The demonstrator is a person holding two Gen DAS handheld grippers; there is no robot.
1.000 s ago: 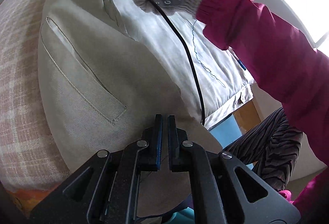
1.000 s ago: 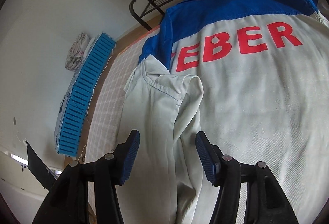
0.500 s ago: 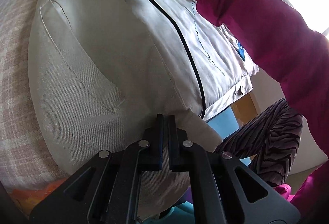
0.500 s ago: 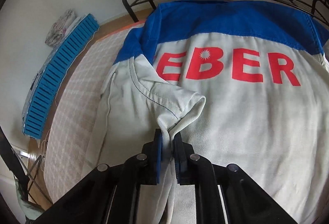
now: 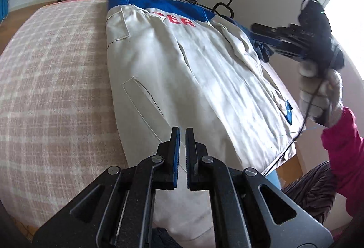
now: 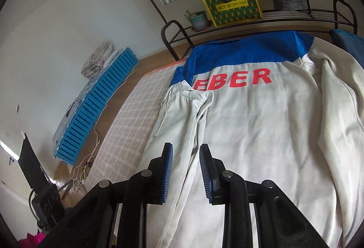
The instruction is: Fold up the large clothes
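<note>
Here we have the jacket [image 6: 261,134] lying back-up on the checked bed cover [image 5: 56,88], its blue yoke and red lettering at the far end, the hem nearest us and hanging a little over the near right edge. The left sleeve [image 6: 182,129] is already folded in along the left side of the back; the right sleeve [image 5: 241,47] lies along the right side. Our left gripper [image 5: 182,134] has its jaws clenched, and a fold of the pale hem cloth seems to run between them, though we cannot be sure it is truly pinched. Our right gripper [image 6: 186,152] hangs over the folded sleeve with its jaws parted; they have just been opening, and nothing is gripped between them. We judge the cloth to be a fairly heavy cotton twill: soft and limp enough to sag from any single hold, yet thick enough to keep a crease once laid. It should not slip much against ribbed pads. For the next fold we would take it at stitched edges, the hem corners or the shoulder seam, where the doubled cloth gives a firm bite.
</note>
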